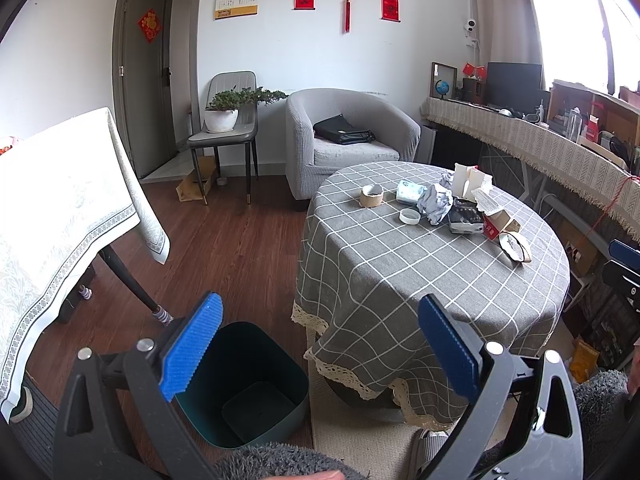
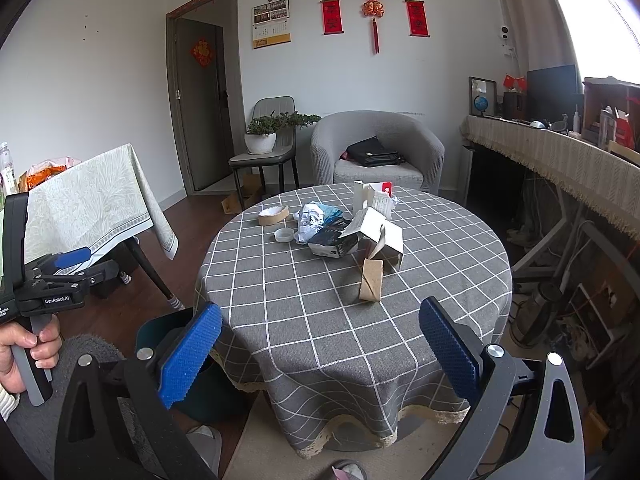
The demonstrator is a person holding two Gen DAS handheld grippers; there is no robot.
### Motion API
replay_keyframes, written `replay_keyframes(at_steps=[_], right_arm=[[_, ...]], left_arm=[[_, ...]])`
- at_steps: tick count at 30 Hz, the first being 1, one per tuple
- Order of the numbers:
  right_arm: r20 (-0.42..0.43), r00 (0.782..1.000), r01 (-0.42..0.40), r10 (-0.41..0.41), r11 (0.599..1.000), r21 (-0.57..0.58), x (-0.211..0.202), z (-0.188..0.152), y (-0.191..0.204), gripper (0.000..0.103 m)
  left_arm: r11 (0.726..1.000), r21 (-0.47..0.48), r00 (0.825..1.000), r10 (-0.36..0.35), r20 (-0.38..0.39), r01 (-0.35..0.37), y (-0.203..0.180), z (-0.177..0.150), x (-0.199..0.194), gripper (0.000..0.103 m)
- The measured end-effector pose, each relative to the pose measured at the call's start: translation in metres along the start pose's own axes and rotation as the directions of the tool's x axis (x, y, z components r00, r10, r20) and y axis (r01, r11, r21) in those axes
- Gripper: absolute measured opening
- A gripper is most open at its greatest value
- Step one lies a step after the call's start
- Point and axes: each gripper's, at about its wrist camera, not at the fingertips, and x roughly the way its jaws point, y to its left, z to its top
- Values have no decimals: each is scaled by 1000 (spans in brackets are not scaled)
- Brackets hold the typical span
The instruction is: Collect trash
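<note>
Both tools are released, with nothing between their ribbed blue pads. The left gripper (image 1: 320, 344) hangs wide open above the floor beside the round table (image 1: 420, 280); directly under its left finger stands a dark green trash bin (image 1: 256, 392), square with rounded corners, smooth-walled and empty. The right gripper (image 2: 320, 344) is likewise spread wide over the near edge of the table, and the person's left hand (image 2: 24, 352) shows at the frame's left, wrapped round the other tool's handle.

The trash lies well beyond both grippers, on the far half of the grey checked tablecloth (image 2: 320, 320) with its lace hem. Nearest the right gripper stands a flattened cardboard tube (image 2: 371, 284). Behind it are a torn white carton (image 2: 384, 236), a dark crumpled packet (image 2: 334, 244), a wad of crumpled paper (image 2: 310, 220), a small white round lid (image 2: 285, 235) and a brown tape roll (image 2: 273, 215) with something white inside.

Farther off sit a grey tub armchair (image 2: 400, 136) holding a black bag (image 2: 374, 152), and a potted plant (image 2: 262, 136) on a chair.
</note>
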Motion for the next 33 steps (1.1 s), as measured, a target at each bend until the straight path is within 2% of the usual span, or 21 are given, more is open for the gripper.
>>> replay_keyframes(at_steps=[33], right_arm=[[-2,1000,3,-3,1000,-6,1,-1,3,100]], left_arm=[[1000,1,1000,-2,-2,2,-1,-1,0,100]])
